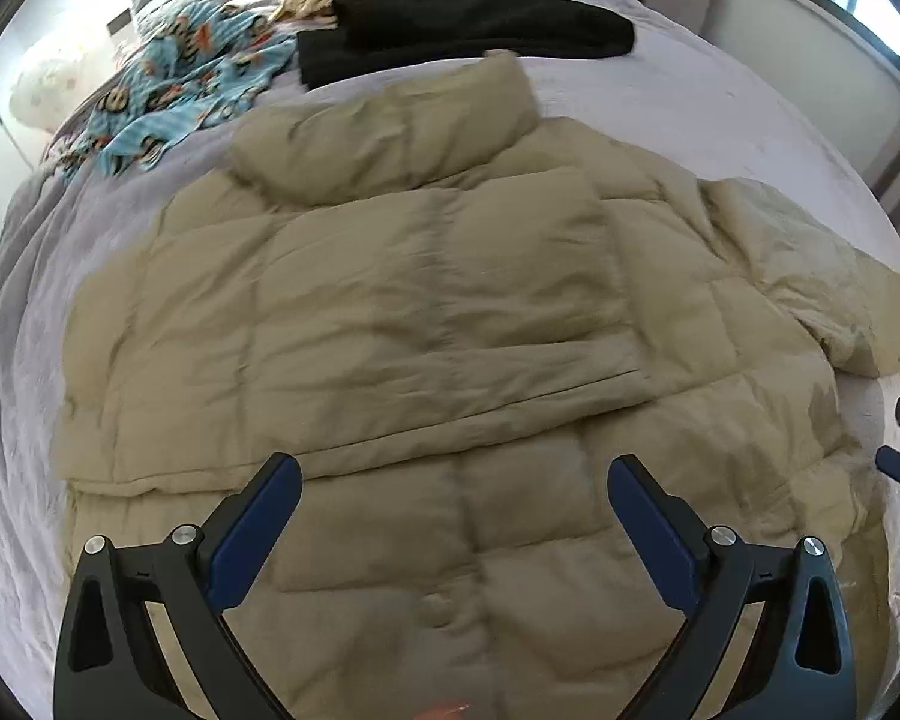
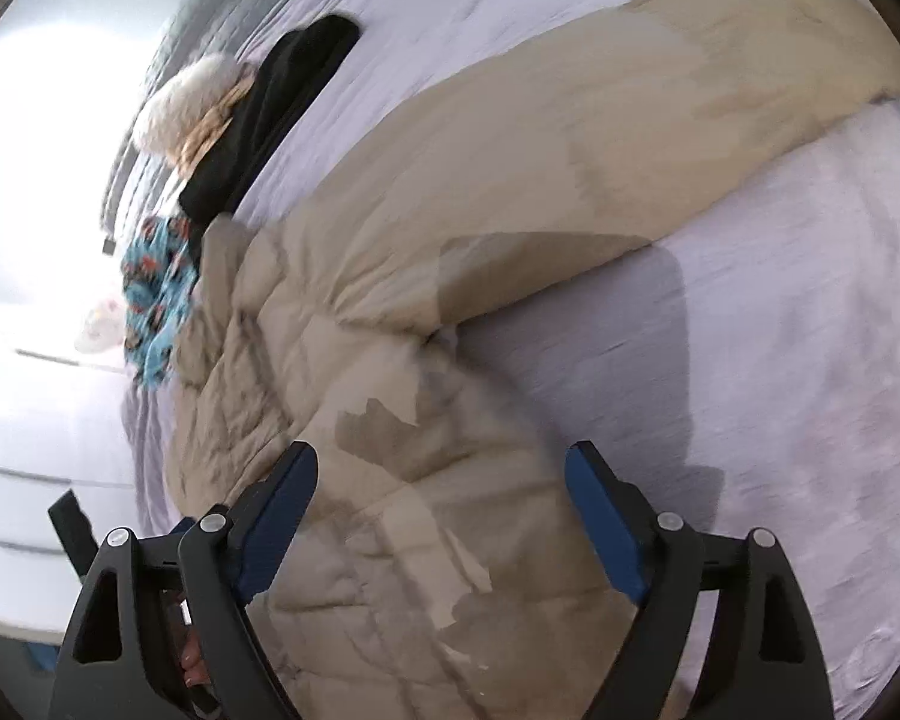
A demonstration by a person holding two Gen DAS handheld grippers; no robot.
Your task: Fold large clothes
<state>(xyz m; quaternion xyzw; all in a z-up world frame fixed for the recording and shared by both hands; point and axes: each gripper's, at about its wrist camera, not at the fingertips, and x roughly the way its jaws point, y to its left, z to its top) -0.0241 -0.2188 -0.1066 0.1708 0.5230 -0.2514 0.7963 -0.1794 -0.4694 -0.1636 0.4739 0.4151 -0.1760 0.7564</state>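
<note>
So here's where we're at: our left gripper (image 1: pixel 453 498) is hanging over the near half of the tan puffer jacket (image 1: pixel 426 312) with its jaws spread wide and nothing between the pads, just quilted fabric underneath. Same story on the other side, our right gripper (image 2: pixel 441 501) is released too, jaws apart, hovering over the jacket's edge where it meets the bedspread (image 2: pixel 780 360). Going outward from the left one, the jacket lies spread on the bed straight ahead, collar (image 1: pixel 390 132) at the far end, hem closest to us, so its long axis runs pretty much away from the gripper. One sleeve already looks folded across the chest, we'd guess. The other sleeve (image 2: pixel 660 108) is the bit that matters: in the right wrist view it stretches out from the body, up and to the right, away across the bedspread, well apart from both grippers. We reckon the right hand is the nearer one to it, since in the left view that sleeve sits off at the right edge. Beyond the collar there's a folded black garment (image 1: pixel 474 24) and a blue patterned blanket (image 1: pixel 174 90), both clear of the jacket's body.
</note>
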